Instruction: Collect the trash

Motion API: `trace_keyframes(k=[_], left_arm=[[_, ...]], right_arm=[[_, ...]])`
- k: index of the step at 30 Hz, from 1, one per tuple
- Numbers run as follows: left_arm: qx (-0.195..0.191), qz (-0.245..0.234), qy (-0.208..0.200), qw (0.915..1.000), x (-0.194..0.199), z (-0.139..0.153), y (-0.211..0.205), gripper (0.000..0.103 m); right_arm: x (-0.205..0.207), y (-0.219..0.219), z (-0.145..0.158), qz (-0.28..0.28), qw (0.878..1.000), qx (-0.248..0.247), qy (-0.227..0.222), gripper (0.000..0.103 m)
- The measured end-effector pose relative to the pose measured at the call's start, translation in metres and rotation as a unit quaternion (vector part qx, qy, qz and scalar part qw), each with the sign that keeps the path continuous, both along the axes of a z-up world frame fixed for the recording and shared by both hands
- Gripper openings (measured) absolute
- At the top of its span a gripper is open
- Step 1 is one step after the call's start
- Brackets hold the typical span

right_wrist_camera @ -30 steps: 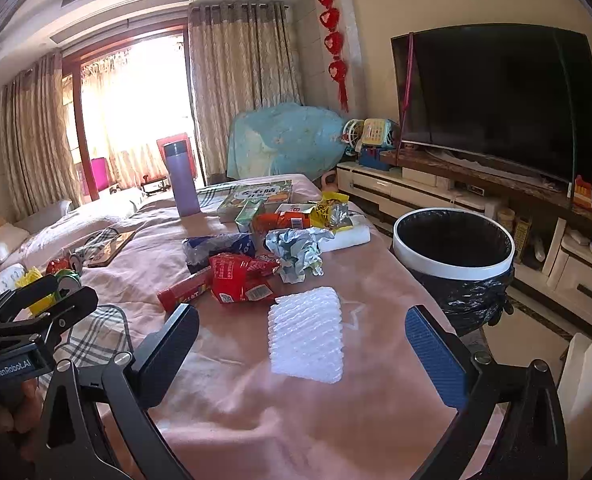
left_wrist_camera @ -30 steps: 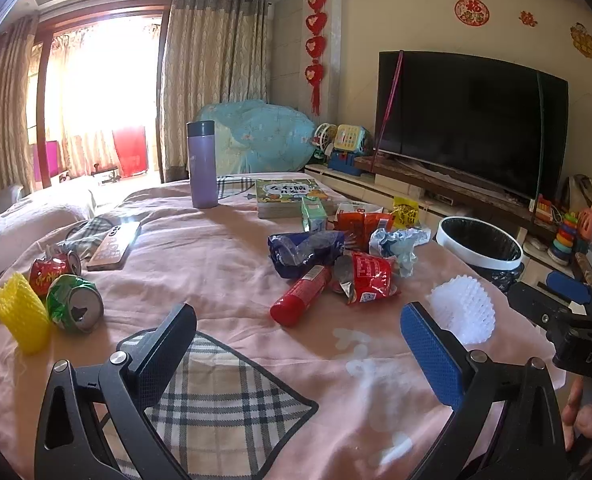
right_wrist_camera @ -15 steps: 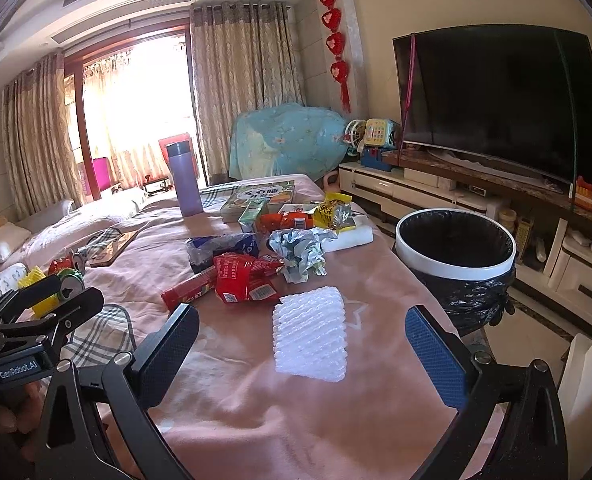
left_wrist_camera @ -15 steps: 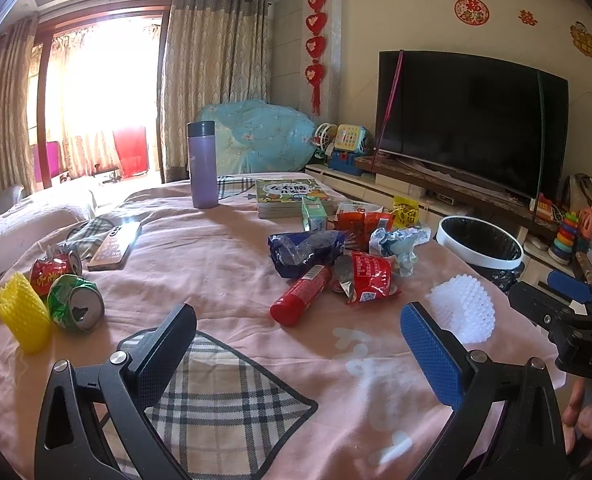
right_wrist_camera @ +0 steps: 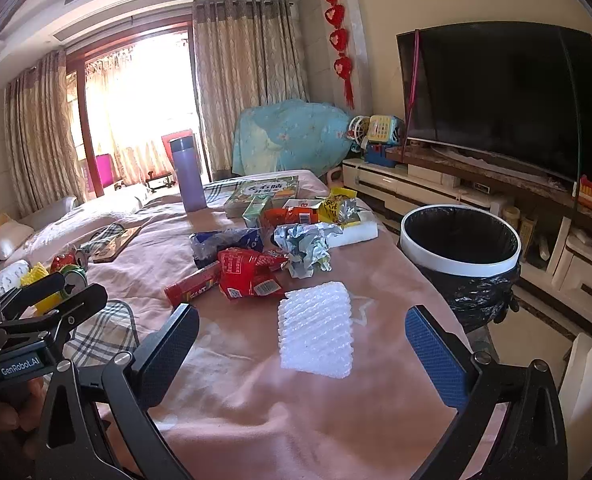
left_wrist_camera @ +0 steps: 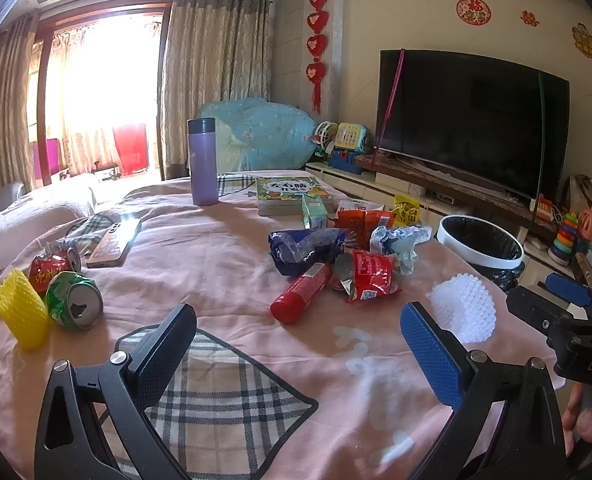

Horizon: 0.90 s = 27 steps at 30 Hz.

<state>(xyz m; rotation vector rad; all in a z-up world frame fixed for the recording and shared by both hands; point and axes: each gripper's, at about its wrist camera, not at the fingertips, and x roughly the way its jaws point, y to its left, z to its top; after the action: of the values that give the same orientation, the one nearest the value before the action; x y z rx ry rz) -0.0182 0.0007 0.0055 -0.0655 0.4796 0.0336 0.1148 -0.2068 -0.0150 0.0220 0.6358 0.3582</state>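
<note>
The foam net (right_wrist_camera: 315, 330) lay on the counter (right_wrist_camera: 256, 400), nearest the camera; wrappers (right_wrist_camera: 252, 272) lay behind it, the bin (right_wrist_camera: 459, 240) to its right, cans (left_wrist_camera: 62, 292) far left.

Daylight poured in through the window (left_wrist_camera: 96, 92), blown out to white glare between the curtains (right_wrist_camera: 252, 80). The room stood bright and sharp, though fisheye bending curved the edges and darkened the corners.

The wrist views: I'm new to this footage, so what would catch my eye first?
A heap of crumpled wrappers in the middle of the pink-covered table, with a white foam net lying nearest the open right claw. A black-lined bin stands off the table's right edge, and crushed cans lie far left.
</note>
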Motion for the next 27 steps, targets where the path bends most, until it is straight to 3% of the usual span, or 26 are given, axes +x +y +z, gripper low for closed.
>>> trace_keyframes(k=[17,27], left_arm=[[-0.001,-0.001,0.002,1.0000,0.002,-0.002,0.001,0.102],[-0.010,-0.006,0.036,0.9993,0.023,-0.010,0.009,0.098]], right_arm=[[-0.023,0.012,-0.004,-0.008,1.000,-0.001,0.012,0.103],[-0.020,0.006,-0.009,-0.015,0.999,0.001,0.036,0.102]])
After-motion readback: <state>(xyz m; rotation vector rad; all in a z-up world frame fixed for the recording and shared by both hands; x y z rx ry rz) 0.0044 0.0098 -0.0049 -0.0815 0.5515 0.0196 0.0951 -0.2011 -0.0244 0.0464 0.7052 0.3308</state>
